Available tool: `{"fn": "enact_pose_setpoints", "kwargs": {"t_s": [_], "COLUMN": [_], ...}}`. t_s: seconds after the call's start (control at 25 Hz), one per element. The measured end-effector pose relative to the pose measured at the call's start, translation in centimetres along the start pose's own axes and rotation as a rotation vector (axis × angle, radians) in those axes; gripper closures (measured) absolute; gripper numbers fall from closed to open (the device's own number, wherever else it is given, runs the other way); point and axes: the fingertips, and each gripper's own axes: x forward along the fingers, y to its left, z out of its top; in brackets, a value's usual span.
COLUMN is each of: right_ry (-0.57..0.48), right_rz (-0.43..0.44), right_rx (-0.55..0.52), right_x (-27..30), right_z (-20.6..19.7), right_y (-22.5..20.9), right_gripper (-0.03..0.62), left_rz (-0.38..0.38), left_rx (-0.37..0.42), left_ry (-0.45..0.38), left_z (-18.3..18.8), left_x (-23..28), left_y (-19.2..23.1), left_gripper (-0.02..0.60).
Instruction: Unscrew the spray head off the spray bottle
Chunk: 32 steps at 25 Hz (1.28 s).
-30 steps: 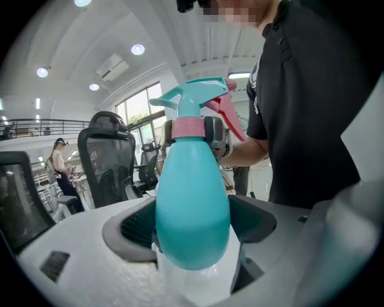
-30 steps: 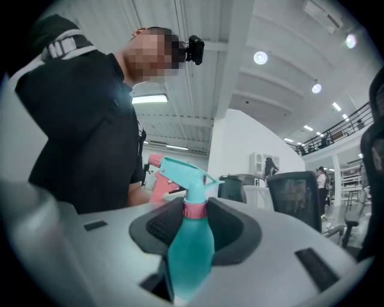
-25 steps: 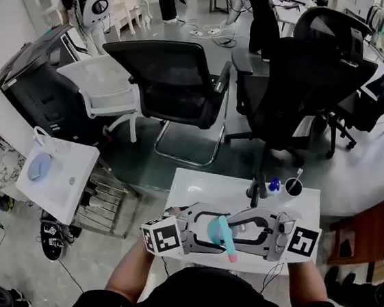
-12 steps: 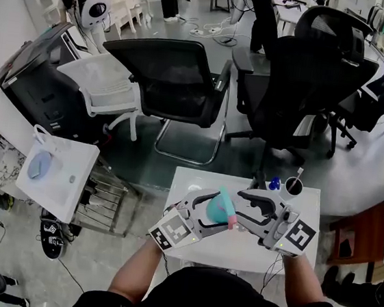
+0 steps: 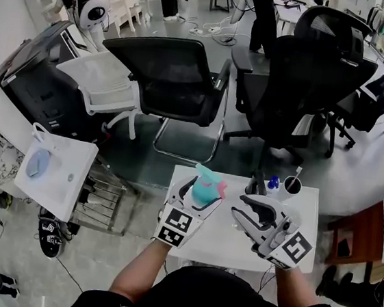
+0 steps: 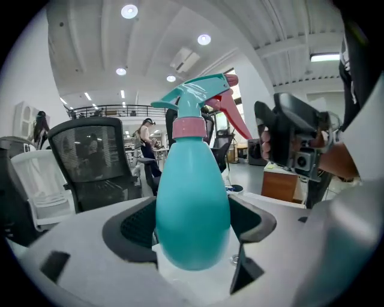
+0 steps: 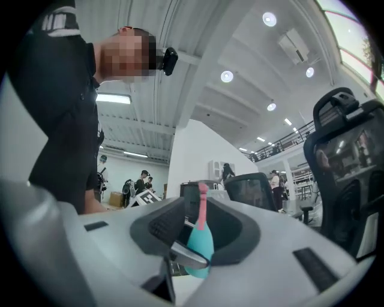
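Left gripper [image 5: 193, 199] jaws wide, clamped on spray bottle [image 6: 192, 210] body, held above tabletop [image 5: 222, 248]; spray head [image 6: 195, 99] on. Right gripper [image 5: 249, 211] apart from bottle, jaws half open, just been closing, nothing gripped.

The right gripper [image 7: 204, 225] points a little upward, and its jaws stand apart, having just been closing. A teal bottle [image 7: 200, 244] with a pink trigger [image 7: 203, 207] shows in the gap, further off; the pads do not touch it. A person [image 7: 60, 108] in black leans over at the left. A black chair [image 7: 345, 156] stands at the right, under round ceiling lights [image 7: 227, 76].
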Motion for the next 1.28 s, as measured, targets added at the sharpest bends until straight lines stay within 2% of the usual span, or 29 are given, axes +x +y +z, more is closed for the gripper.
{"fn": "enact_pose_setpoints", "kwargs": {"t_s": [0.12,0.32,0.68,1.0,1.28], "right_ry": [0.035,0.098,0.126,0.160,0.160], "right_rz": [0.024,0.031,-0.110,-0.174,-0.233], "right_rx": [0.009,0.068,0.061,0.060,0.052], "right_x": [1.8,4.0,4.1,4.1,4.2], "right_z": [-0.7,-2.4,-4.0,-4.6,-4.2], "right_y": [2.2,3.5,0.6,-0.3,-1.1], "right_gripper": [0.494,0.496,0.447,0.423,0.401], "left_rz": [0.024,0.011,0.009,0.005,-0.005], "left_rx": [-0.007,0.011,0.020,0.040,0.044], "left_ry": [0.019,0.020,0.015,-0.024,-0.016], "left_z": [-0.6,-0.7,-0.6,0.4,-0.4], "left_x": [0.2,0.3,0.1,0.0,0.0], "left_y": [0.2,-1.0,-1.5,-2.1,-3.0], "left_gripper": [0.196,0.196,0.196,0.198,0.198]}}
